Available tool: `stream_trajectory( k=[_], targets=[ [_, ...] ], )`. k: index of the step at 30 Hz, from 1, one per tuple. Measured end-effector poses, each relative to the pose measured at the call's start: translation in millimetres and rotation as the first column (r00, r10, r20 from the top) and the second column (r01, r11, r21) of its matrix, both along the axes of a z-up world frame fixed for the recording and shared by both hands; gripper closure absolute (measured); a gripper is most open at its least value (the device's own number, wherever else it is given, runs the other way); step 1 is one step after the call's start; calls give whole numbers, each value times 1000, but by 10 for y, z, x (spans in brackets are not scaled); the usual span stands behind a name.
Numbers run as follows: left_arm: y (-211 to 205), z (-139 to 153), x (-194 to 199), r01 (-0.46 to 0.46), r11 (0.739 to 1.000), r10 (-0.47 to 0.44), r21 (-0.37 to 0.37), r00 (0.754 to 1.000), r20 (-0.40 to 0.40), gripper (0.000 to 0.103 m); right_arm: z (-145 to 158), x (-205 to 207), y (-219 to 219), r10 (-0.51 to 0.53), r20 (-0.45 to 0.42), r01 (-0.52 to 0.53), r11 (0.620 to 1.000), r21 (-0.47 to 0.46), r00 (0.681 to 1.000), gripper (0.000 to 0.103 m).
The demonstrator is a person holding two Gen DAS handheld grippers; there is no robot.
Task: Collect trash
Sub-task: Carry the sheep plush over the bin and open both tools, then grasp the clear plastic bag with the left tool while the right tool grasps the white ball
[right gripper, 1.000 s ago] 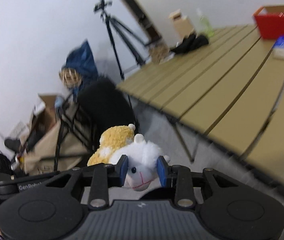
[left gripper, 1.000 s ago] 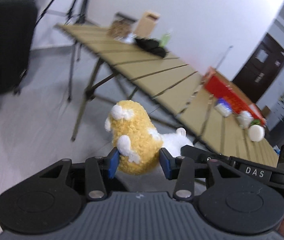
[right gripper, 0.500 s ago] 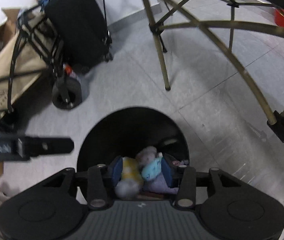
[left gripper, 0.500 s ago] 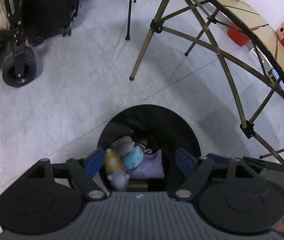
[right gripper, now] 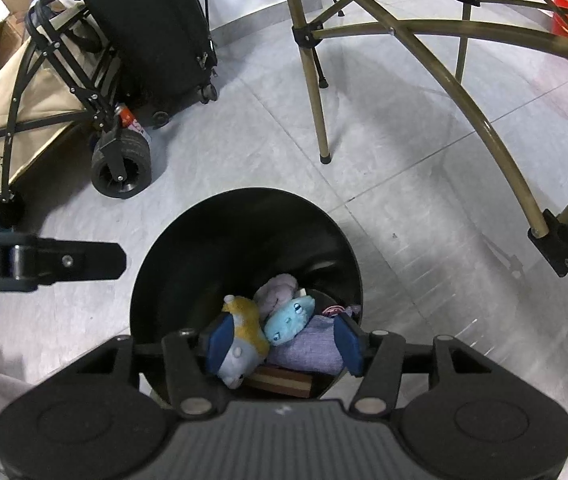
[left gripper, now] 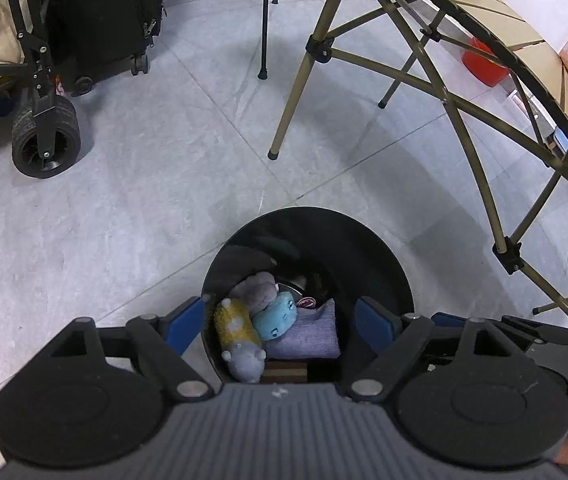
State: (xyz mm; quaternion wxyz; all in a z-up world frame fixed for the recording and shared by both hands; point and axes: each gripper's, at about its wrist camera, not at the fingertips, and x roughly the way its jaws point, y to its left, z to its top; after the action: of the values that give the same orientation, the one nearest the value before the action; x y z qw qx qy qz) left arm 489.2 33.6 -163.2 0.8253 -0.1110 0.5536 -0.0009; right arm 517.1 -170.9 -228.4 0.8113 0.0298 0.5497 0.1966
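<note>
A black suitcase (left gripper: 108, 12) stands beside a folding wagon (right gripper: 24, 108) near the table frame (left gripper: 423, 80).

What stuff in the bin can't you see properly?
- Yellow plush toy: its lower end sits behind the right gripper's blue pad in the right wrist view.
- Striped thing under the purple cloth: mostly covered, cannot be identified.
- Bin bottom: near side cut off by both gripper bodies; far side too dark.
</note>
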Motion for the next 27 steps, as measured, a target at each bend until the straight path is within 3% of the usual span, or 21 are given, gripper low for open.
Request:
stream_trajectory(
  k=[4,8,11,13,17,21,25,27],
  targets=[
    [7,26,-12,-9,1000,9,29,1000,13,19,41,0,-22,-7,25,8,1000,-6,1000,48],
    [-42,237,-89,-20,992,4,122,992,130,19,273,-52,-52,-5,134,2,1000,17,991,48],
    [-80,533,-190,-53,987,9,152,963,271,18,489,-116,-138,-24,246,16,999,36,969,49],
    [-156,789,-275,-39,989,-18,142,926,376,17,698,-207,-240,-47,329,30,998,58,943,49],
    [-570,1310,-384,41,992,-102,121,820,563,13,1286,-461,-609,-124,517,48,986,158,847,49],
    [-1275,1611,-320,192,975,-215,110,711,670,10,1737,-656,-1202,-295,617,184,954,238,730,49],
    [-2139,1740,-36,350,930,-329,115,650,685,10,2000,-739,-2081,-499,636,419,861,287,590,49],
    [-2573,1775,138,425,898,-378,115,611,695,10,2042,-682,-2460,-564,619,528,806,268,547,48]
  ],
)
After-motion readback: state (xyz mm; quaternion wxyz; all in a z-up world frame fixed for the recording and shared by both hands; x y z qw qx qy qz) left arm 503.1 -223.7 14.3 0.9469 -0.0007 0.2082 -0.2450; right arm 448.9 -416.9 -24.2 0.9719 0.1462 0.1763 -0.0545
